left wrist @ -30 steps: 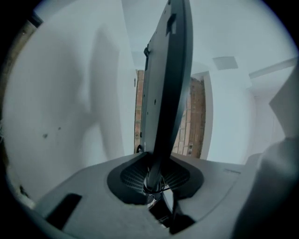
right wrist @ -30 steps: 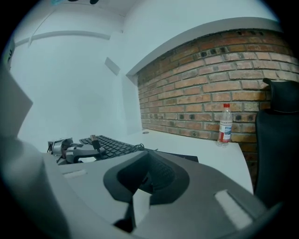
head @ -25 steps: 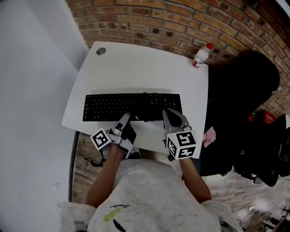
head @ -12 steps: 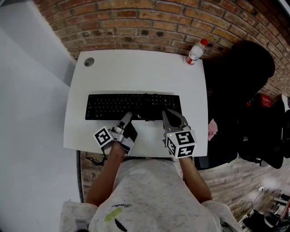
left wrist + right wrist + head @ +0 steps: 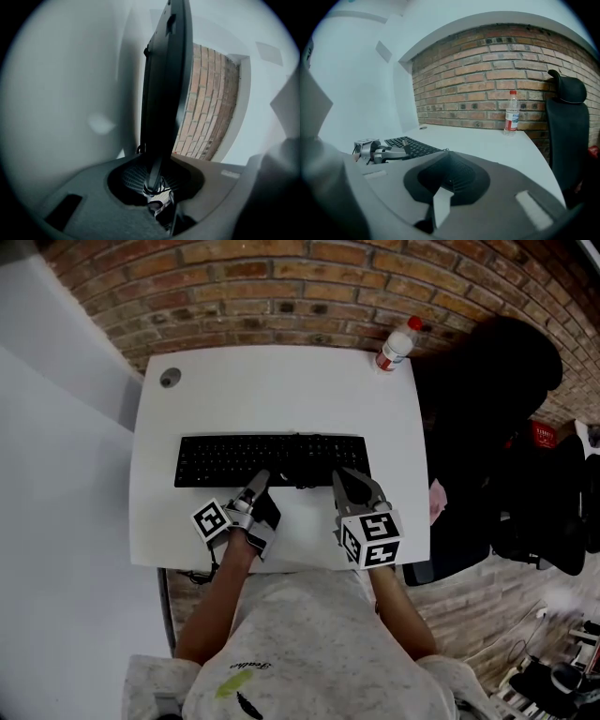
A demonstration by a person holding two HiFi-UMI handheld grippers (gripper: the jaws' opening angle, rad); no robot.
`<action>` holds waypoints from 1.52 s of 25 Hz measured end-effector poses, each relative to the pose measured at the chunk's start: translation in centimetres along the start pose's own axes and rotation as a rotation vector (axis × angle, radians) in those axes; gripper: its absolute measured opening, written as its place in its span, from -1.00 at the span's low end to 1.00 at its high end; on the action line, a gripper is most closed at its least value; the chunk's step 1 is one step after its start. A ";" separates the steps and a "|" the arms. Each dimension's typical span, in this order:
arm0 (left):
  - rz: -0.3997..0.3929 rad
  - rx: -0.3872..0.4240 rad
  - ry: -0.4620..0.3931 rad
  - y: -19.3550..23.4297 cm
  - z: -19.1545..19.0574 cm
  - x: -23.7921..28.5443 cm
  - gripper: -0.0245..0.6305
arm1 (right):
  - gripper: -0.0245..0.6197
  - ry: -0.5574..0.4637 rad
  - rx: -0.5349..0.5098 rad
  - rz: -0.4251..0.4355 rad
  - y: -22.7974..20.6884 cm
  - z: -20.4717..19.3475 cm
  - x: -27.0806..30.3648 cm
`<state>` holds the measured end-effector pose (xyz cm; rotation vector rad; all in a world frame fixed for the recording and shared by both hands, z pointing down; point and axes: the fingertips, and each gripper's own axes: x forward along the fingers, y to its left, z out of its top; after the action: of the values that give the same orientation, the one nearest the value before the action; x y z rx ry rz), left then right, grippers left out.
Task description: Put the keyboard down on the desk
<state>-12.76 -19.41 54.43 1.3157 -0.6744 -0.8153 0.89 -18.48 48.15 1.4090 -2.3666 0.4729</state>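
Now jaws of my left gripper (image 5: 259, 480) clamp the near edge of the flat black keyboard (image 5: 234, 460), lying crosswise ahead; my right gripper (image 5: 358, 486) stands jaws apart.

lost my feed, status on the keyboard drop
Left tool clamped on keyboard near edge, right tool open, empty. Keyboard level over desk, contact unclear. Bottle at far corner, not in the way.

Black keyboard (image 5: 272, 459), white desk (image 5: 281, 390)
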 end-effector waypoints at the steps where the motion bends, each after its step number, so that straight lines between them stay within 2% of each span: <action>1: 0.000 -0.009 -0.004 0.1 0.1 0.1 -0.70 | -0.89 0.002 0.002 -0.002 -0.1 0.0 0.1; 5: 0.010 -0.041 -0.014 0.3 0.4 0.5 -0.69 | -0.89 0.011 0.008 -0.007 -0.1 0.2 0.8; 13: 0.053 -0.019 -0.082 0.4 1.2 0.5 -0.67 | -0.89 0.015 0.009 0.009 0.0 0.3 2.2; 18: 0.087 -0.009 -0.100 1.1 1.3 0.1 -0.44 | -0.89 0.011 0.016 0.013 0.1 0.2 2.2; 21: 0.110 -0.014 -0.115 1.7 1.5 -0.2 -0.40 | -0.89 0.015 0.027 0.016 0.2 -0.1 2.1; 26: 0.158 -0.008 -0.126 1.4 1.4 0.1 -0.15 | -0.89 0.020 0.032 0.029 0.7 -0.7 1.8; 38: 0.293 0.002 -0.138 2.0 1.1 0.4 0.06 | -0.89 0.024 0.054 0.026 0.6 -2.0 0.8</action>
<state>-13.16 -20.27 56.59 1.1355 -0.9529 -0.6689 0.24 -17.90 50.20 1.3890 -2.3727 0.5622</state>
